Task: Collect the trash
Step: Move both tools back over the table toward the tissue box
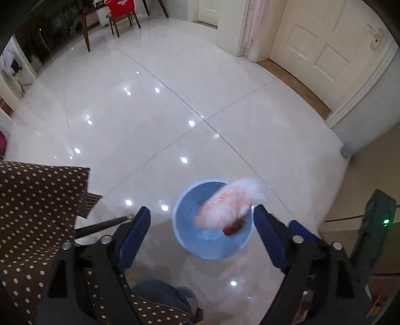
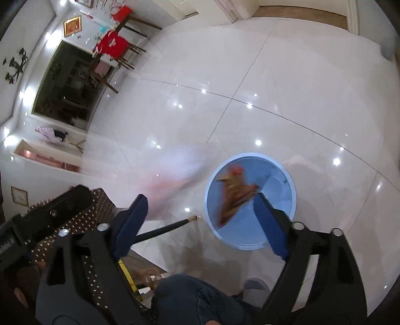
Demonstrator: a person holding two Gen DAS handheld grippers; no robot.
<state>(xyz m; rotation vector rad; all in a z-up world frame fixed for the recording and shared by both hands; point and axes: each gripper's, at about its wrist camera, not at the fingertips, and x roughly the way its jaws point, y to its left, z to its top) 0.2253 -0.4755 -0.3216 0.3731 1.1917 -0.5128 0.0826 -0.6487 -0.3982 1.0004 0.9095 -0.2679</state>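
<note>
A light blue round bin (image 1: 212,246) stands on the white tiled floor; it also shows in the right wrist view (image 2: 282,217). In the left wrist view a blurred white and pink wrapper (image 1: 230,205) is in the air over the bin, above a red-brown piece (image 1: 233,227) inside. In the right wrist view a blurred red-brown wrapper (image 2: 235,192) is in the air over the bin and a faint white-pink blur (image 2: 175,172) lies to its left. My left gripper (image 1: 202,220) is open and empty above the bin. My right gripper (image 2: 200,207) is open and empty above the bin's left rim.
A table with a brown polka-dot cloth (image 1: 37,205) is at the left, with a black leg (image 1: 100,225) reaching toward the bin. My knee in jeans (image 2: 195,300) and a slipper (image 2: 255,287) are below. A dining table and chairs (image 1: 120,15) stand far back, a door (image 1: 325,45) at right.
</note>
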